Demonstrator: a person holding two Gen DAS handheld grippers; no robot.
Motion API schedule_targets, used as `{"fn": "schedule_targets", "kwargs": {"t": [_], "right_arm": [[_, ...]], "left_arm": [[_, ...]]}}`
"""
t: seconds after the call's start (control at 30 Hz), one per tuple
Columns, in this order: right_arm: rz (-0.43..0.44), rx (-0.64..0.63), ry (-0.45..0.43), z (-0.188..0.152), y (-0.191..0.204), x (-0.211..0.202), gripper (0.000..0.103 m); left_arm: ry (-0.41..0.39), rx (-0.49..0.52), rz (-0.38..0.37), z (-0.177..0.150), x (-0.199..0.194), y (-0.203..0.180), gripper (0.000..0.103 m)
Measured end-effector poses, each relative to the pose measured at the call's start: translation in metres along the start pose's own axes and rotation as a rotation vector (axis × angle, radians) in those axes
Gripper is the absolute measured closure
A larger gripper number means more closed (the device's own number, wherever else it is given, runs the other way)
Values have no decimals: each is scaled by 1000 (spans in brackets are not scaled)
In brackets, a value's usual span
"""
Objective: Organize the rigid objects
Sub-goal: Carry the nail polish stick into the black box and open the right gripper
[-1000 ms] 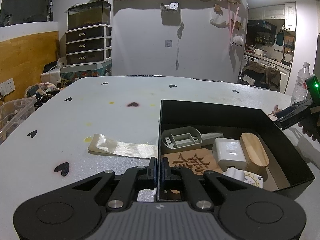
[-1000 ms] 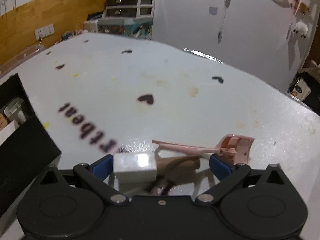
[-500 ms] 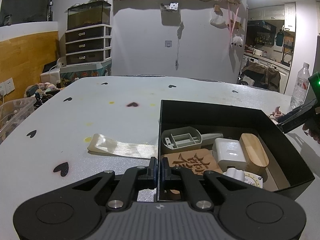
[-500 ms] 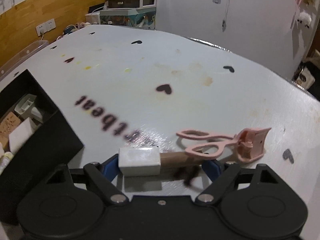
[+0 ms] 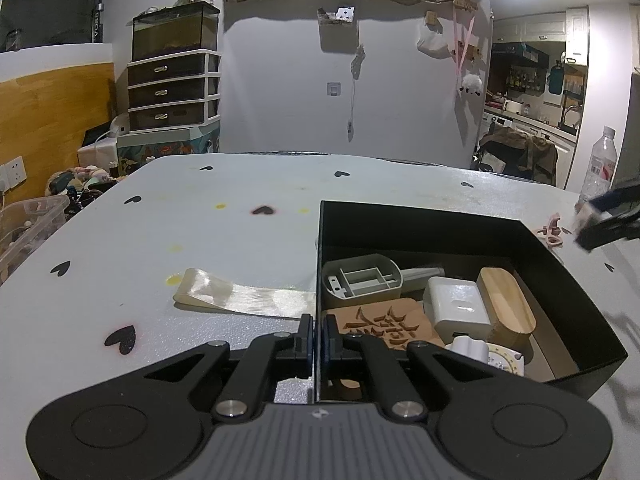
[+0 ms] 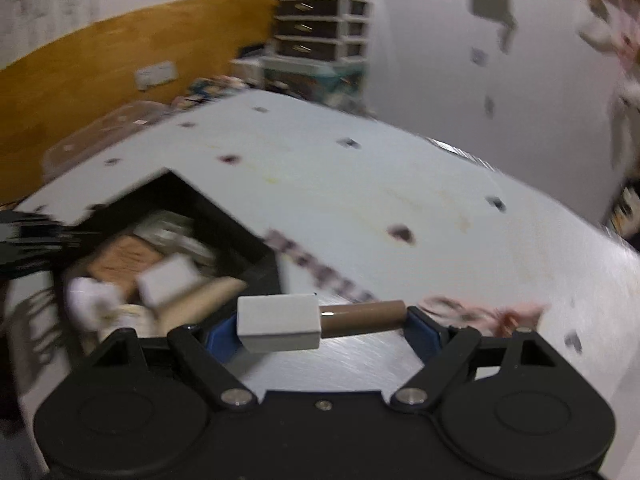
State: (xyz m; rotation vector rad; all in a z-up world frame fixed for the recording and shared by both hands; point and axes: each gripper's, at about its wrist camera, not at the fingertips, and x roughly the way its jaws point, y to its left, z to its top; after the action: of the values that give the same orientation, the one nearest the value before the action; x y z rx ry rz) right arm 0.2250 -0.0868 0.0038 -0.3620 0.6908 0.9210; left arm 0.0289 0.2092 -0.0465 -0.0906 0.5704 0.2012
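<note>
Mallet [image 6: 320,318], white-headed, spans the right gripper [image 6: 320,326], clamped endwise; left gripper [image 5: 315,338] pinches the black box's [image 5: 420,224] near-left wall.

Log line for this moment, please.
left gripper: shut on box wall | right gripper: holds white-headed brush, off table | next: box

Grey wall [image 5: 280,80], drawer unit [image 5: 174,90]
</note>
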Motion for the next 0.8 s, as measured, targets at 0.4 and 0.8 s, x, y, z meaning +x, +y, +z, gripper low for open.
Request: {"fn": "schedule_targets", "kwargs": {"t": [0.4, 0.8], "right_arm": [[152, -247, 184, 34, 101, 2, 17], [114, -315, 379, 35, 122, 35, 16]], "left_arm": [[0, 1, 0, 0, 0, 0, 99], [-5, -1, -16, 2, 2, -2, 99]]}}
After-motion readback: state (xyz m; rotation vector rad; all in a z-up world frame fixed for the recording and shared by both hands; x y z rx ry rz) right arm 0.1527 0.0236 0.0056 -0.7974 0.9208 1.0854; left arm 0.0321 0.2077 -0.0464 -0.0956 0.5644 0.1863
